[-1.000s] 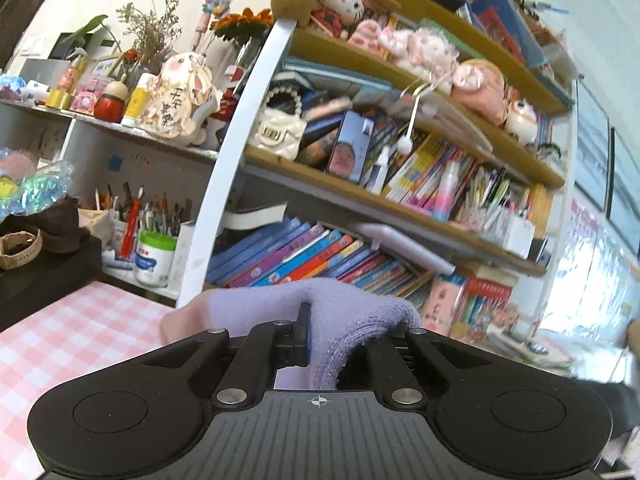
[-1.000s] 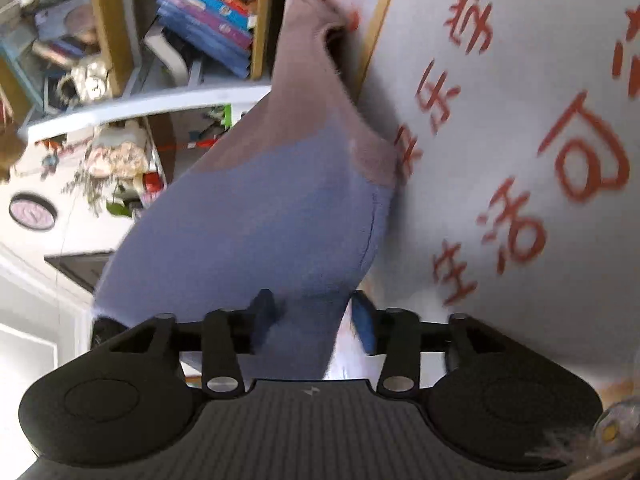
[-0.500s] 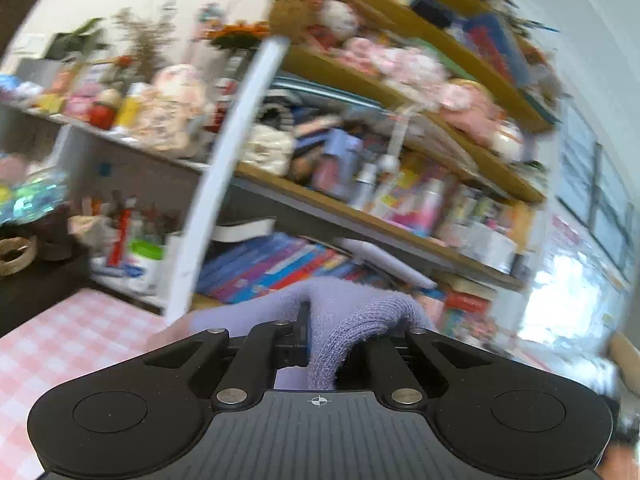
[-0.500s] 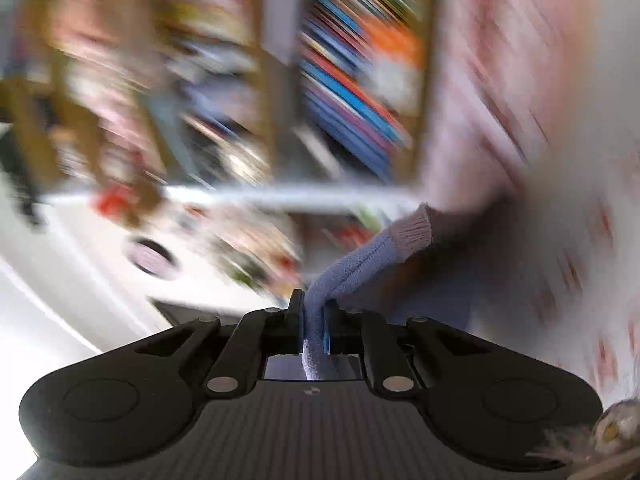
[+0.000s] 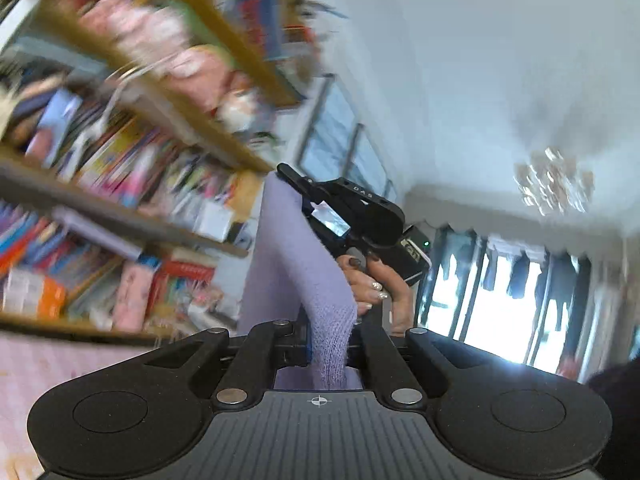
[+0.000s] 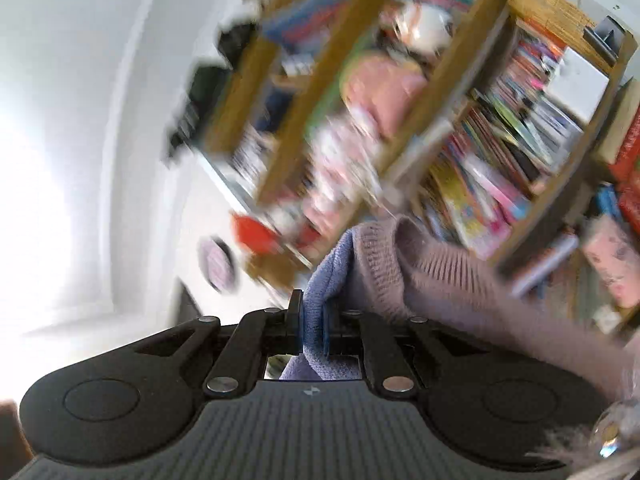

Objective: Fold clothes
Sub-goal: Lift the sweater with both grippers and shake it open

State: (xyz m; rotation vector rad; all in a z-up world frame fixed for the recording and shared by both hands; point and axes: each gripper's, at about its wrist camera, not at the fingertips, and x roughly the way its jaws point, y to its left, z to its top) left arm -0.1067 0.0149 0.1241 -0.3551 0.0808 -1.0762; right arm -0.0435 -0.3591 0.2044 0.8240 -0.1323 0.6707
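Lavender knit garment (image 5: pixel 296 264) is held aloft between both tools, well clear of the pink checked tabletop (image 5: pixel 48 364) glimpsed at lower left; left gripper (image 5: pixel 328 350) has its jaws pressed onto a bunched edge of the knit, the fabric rising from them toward the right gripper (image 5: pixel 294 178), seen across the room in the person's right hand (image 5: pixel 376 284); in the right wrist view the right gripper (image 6: pixel 314 328) likewise pinches a folded thickness of the same cloth, with a pinkish ribbed band (image 6: pixel 380 264) trailing off to the right; the bookshelf (image 5: pixel 120 168) behind is heavily blurred in both views, consistent with fast motion; judgement: the garment is being raised and spread before laying down; to do this well, keep both pinches firm, draw the two held points apart until the edge hangs taut and level, then lower without twisting; risk: the thick knit may slip from a shallow grip
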